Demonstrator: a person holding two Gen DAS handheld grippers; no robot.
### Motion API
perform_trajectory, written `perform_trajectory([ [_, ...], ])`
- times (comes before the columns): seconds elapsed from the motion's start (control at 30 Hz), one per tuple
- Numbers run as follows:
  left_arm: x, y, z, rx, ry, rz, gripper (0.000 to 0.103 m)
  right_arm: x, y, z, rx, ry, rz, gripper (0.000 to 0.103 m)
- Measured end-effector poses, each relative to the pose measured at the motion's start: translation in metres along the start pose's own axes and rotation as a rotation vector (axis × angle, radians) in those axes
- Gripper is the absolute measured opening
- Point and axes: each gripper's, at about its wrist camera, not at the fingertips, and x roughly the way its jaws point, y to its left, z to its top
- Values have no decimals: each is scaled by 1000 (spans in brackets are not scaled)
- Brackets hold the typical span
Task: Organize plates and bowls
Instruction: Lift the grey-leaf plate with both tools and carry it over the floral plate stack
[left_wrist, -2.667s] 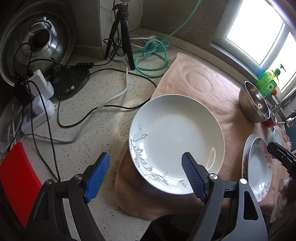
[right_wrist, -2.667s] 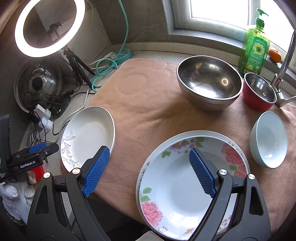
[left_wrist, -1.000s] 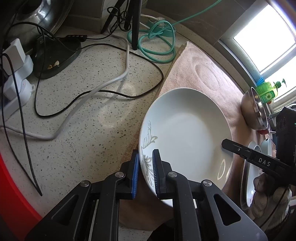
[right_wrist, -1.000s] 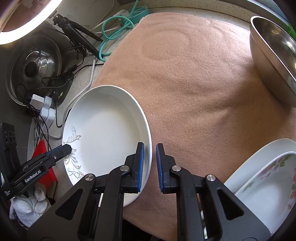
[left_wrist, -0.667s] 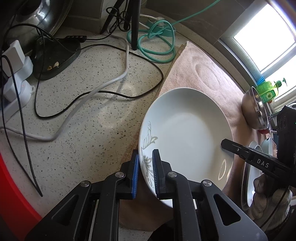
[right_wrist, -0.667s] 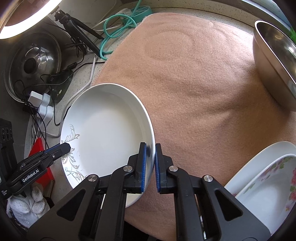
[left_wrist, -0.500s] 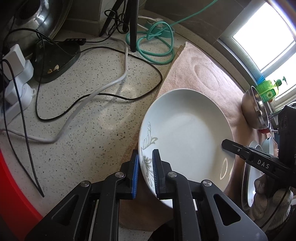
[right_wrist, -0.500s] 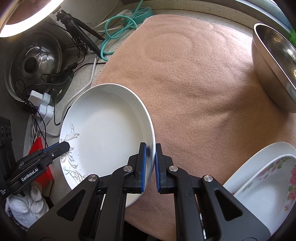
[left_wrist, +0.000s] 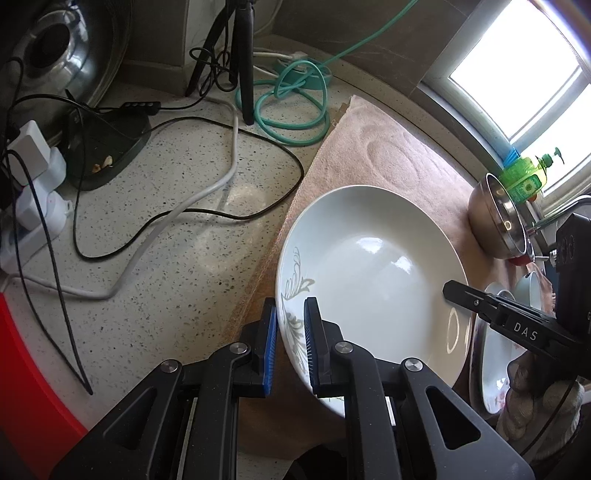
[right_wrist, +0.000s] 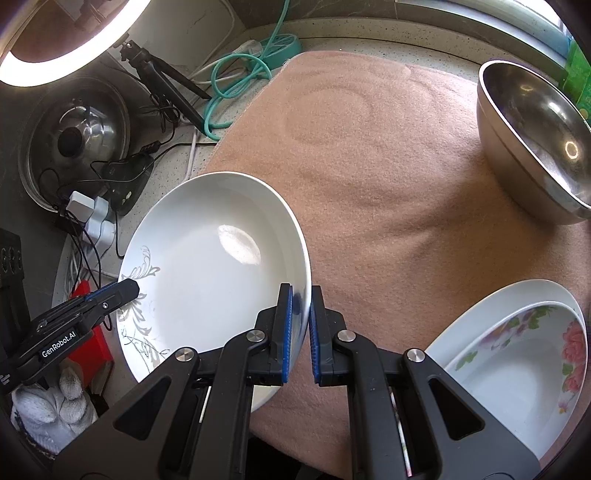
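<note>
Grippers clamped on opposite rims, left gripper (left_wrist: 290, 345) and right gripper (right_wrist: 300, 334), we hold the white plate (right_wrist: 207, 266) left of the floral plates (right_wrist: 517, 354); stacking there calls for level carrying.

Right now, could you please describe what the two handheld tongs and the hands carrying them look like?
Both tongs are matte black plastic with angular, cut-out arms, silver round pivot bolts and ribbed blue pads. The left tongs carry white "GenRobot.AI" lettering on the side, seen from the right wrist view. The right tongs show white "DAS" lettering in the left wrist view. Each hand wears a light knitted glove.
</note>
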Motion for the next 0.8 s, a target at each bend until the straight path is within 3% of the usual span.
perform_trajectory([
  [0.8, -19, -79, -5, 131, -51, -102, 12, -84, -60, -34, 111, -114, -33, 8],
])
